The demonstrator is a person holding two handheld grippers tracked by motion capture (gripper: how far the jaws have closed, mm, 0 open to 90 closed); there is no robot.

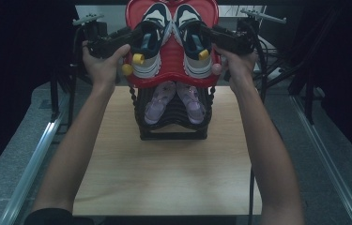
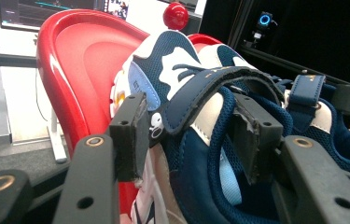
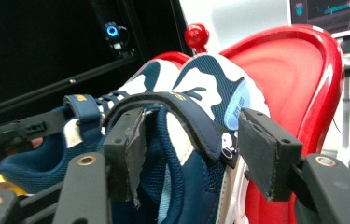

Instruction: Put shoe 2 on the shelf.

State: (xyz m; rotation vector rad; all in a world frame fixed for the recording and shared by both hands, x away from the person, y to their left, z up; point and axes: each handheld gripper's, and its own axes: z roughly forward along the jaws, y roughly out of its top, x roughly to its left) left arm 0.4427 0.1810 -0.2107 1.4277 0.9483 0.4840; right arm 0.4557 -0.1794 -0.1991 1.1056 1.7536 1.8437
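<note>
High view: the pair of navy-and-white sneakers (image 1: 171, 40) sits on the red upper tray (image 1: 171, 75) of the shoe rack (image 1: 171, 126), above the pink sandals (image 1: 173, 101). Your left gripper (image 1: 133, 40) and right gripper (image 1: 209, 37) each straddle a shoe's collar and strap, jaws spread, pads clear of the fabric. The shoes look light, soft-sided, not fragile — grip the padded collar wall, not the loose strap.
</note>
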